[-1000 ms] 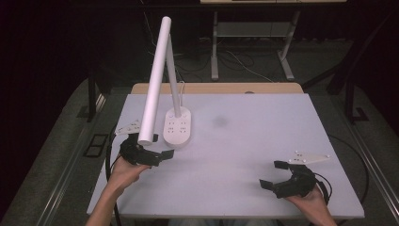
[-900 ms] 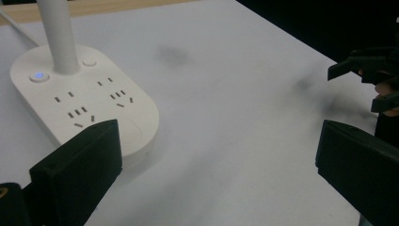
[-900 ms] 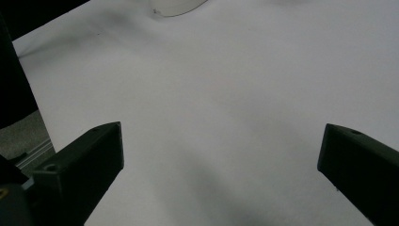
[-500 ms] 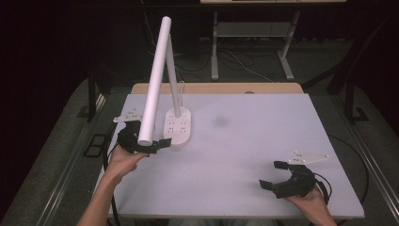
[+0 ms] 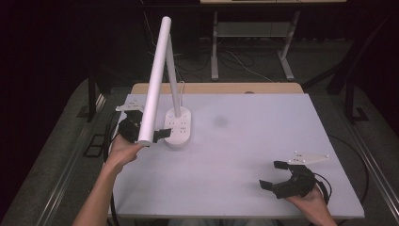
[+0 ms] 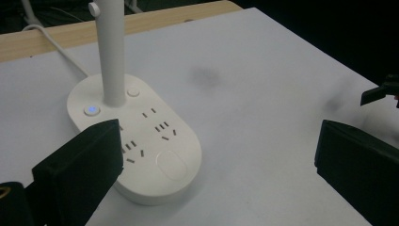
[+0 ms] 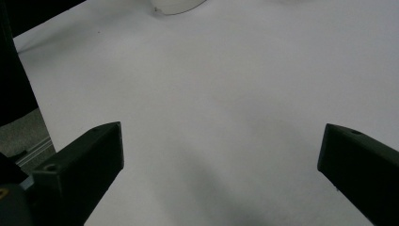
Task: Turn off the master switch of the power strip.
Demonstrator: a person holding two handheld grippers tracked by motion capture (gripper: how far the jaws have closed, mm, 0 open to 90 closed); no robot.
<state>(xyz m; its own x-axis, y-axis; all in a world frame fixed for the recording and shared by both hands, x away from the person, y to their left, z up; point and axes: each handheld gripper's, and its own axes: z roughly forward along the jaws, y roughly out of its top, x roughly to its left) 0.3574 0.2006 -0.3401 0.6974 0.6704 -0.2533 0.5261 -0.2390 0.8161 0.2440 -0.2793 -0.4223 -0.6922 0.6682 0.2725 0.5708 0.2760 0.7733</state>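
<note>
The matte pale bench carries a smooth white plastic lamp with a long tubular head and an oval base, which sits just ahead of the left claw, whose blocky black jaws are spread wide. Well to that claw's right, the right claw also gapes, holding nothing. The left gripper view adds the base's socket slots, round buttons and a small blue light.

- white desk lamp, upright stem on an oval base with socket slots and a lit blue button
- tube head tilted steeply
- stands at the table's far-left part
</note>
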